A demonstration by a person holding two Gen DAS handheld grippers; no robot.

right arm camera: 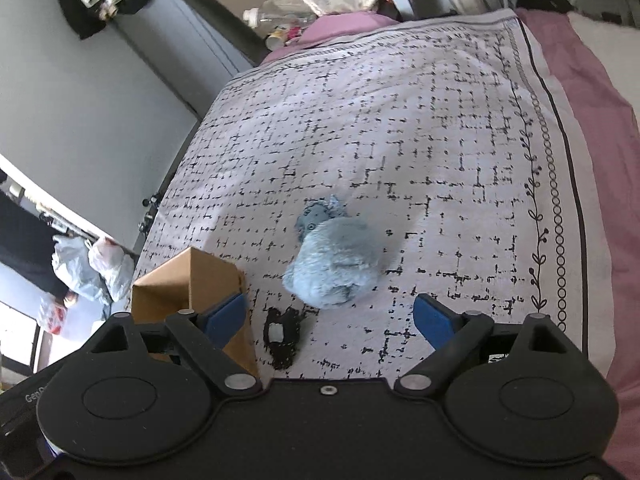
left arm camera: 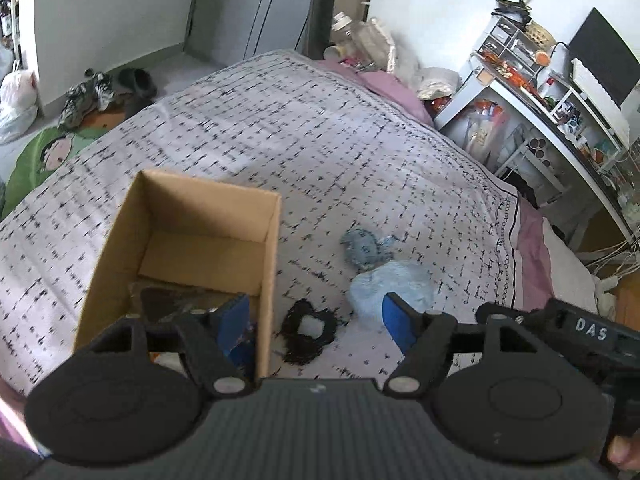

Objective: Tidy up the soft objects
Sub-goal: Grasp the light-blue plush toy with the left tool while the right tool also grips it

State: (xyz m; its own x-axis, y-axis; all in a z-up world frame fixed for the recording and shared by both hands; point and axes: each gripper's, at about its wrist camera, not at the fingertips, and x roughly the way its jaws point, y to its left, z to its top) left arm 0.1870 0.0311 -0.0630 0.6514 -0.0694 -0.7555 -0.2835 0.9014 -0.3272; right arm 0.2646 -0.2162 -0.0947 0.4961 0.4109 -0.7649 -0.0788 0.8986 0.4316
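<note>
An open cardboard box (left arm camera: 192,248) stands on the bed; a dark object lies on its floor. To its right lie a black fuzzy ring (left arm camera: 308,332), a light blue fluffy toy (left arm camera: 394,286) and a smaller blue knitted piece (left arm camera: 362,246). My left gripper (left arm camera: 316,320) is open and empty, one finger over the box, the other by the fluffy toy. In the right wrist view my right gripper (right arm camera: 334,320) is open and empty above the black ring (right arm camera: 282,338), with the fluffy toy (right arm camera: 336,266), knitted piece (right arm camera: 316,214) and box (right arm camera: 200,284) ahead.
The bed has a white cover with black marks (left arm camera: 280,128) over a pink sheet (right arm camera: 580,80). A cluttered white shelf and desk (left arm camera: 540,92) stand on the right. Shoes (left arm camera: 96,92) and bags (left arm camera: 16,100) lie on the floor at the left.
</note>
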